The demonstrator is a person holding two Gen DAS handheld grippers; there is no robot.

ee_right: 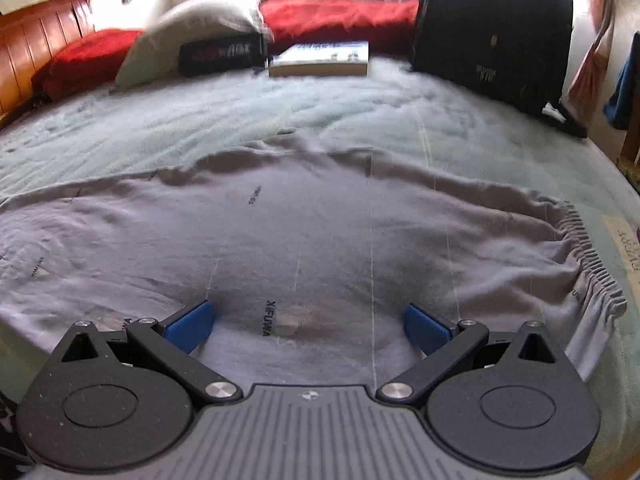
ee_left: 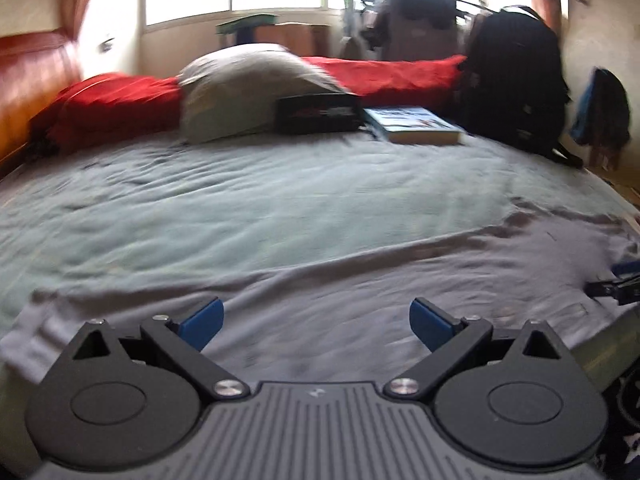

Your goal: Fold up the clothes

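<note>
A grey garment (ee_right: 304,232) with small dark lettering lies spread flat on the bed, its gathered elastic waistband (ee_right: 592,260) at the right. In the left wrist view the same grey garment (ee_left: 360,280) stretches across the near part of the bed. My left gripper (ee_left: 316,320) is open just above the cloth near its front edge, nothing between its blue pads. My right gripper (ee_right: 308,322) is also open, hovering over the garment's near middle. The tip of the other gripper (ee_left: 616,286) shows at the right edge of the left wrist view.
The bed has a pale green sheet (ee_left: 240,200). At its far end lie a red blanket (ee_left: 116,104), a grey pillow (ee_left: 240,88), a black box (ee_left: 320,114), a book (ee_left: 416,122) and a black backpack (ee_left: 516,80). A wooden headboard (ee_left: 28,92) stands at the left.
</note>
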